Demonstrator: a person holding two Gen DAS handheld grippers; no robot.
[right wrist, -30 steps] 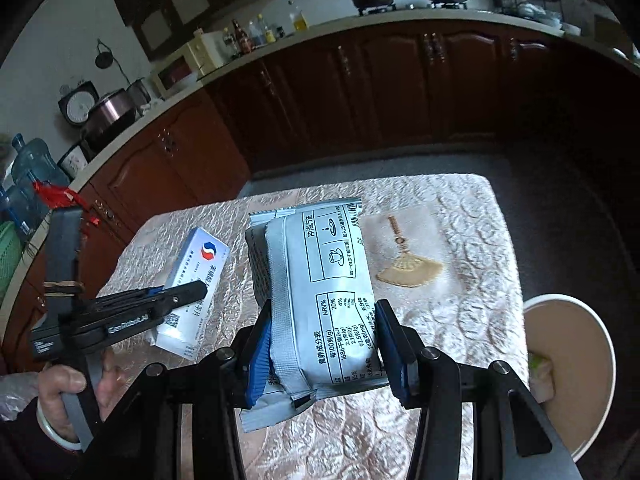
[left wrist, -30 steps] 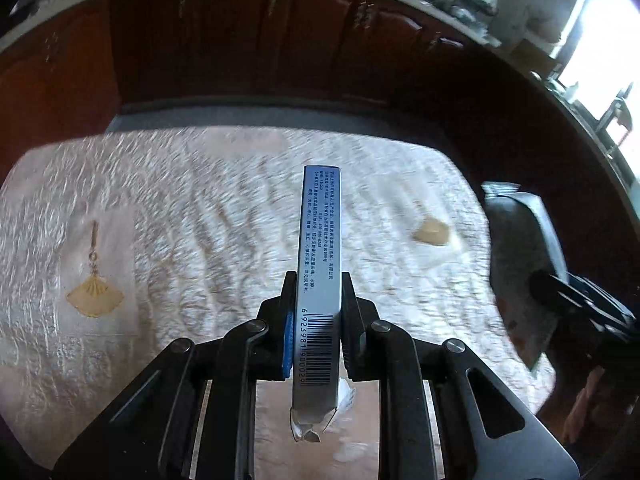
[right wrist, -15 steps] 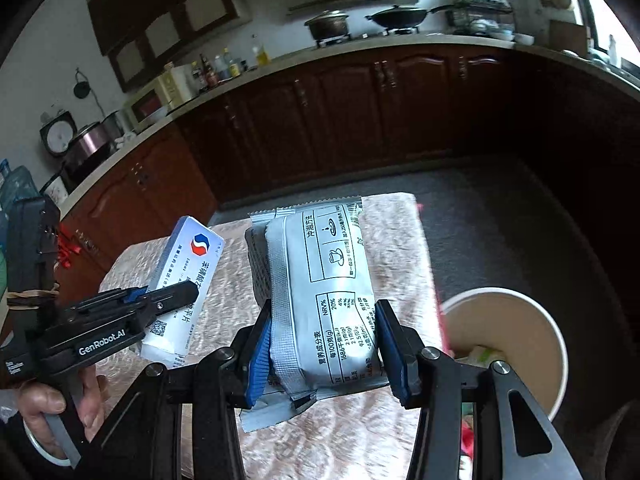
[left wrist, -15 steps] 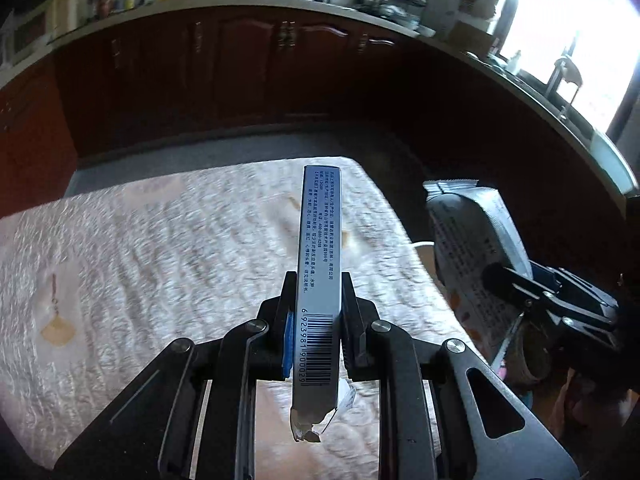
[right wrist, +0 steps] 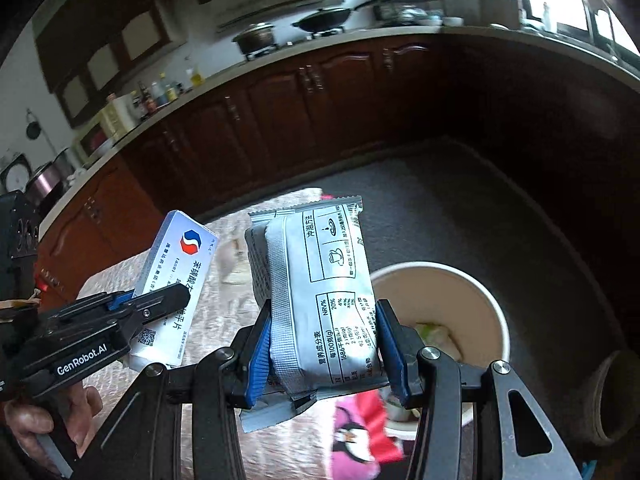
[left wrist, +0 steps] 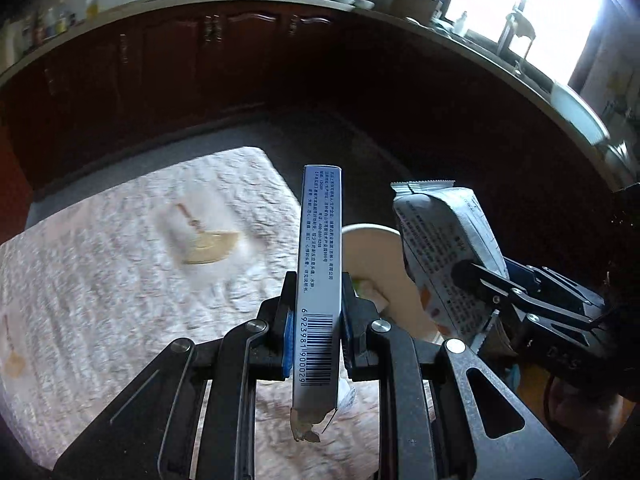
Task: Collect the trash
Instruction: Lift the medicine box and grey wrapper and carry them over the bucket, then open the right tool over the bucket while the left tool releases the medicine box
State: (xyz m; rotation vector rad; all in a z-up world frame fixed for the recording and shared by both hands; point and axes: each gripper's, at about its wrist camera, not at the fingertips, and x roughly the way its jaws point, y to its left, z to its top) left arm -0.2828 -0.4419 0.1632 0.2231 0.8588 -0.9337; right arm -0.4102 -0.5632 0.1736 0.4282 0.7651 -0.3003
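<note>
The left gripper [left wrist: 318, 334] pinches a thin blue-and-white box [left wrist: 320, 280] between its blue pads. The box stands on its narrow edge, its long axis running straight forward along the fingers, barcode end close to the camera and the far end pointing toward the kitchen cabinets [left wrist: 208, 60]. The near end of the box is torn open, with a ragged flap hanging below the fingers. In the right wrist view the same box [right wrist: 176, 280] shows its broad printed face with a red and blue logo, tilted upward and away from the left gripper [right wrist: 160, 304], which is held in a hand [right wrist: 48, 412].

The right gripper [right wrist: 324, 344] is clamped on a silver packet [right wrist: 320, 288], gripping its lower half from both sides. The packet's long axis also runs forward along the fingers, its crimped top seam pointing away toward the floor and cabinets, its printed back face up. In the left wrist view the packet [left wrist: 444, 252] leans up and to the left from the right gripper [left wrist: 472, 276].

Both items are held in the air beyond the right edge of the table [left wrist: 100, 280], which is covered with a white embossed cloth bearing a gold fan motif [left wrist: 210, 244]. A pale round bin [right wrist: 480, 300] stands on the dark floor just beside that table edge, below and to the right of the packet, with some pale scraps inside. In the left wrist view the bin [left wrist: 376, 256] shows between the box and the packet.
</note>
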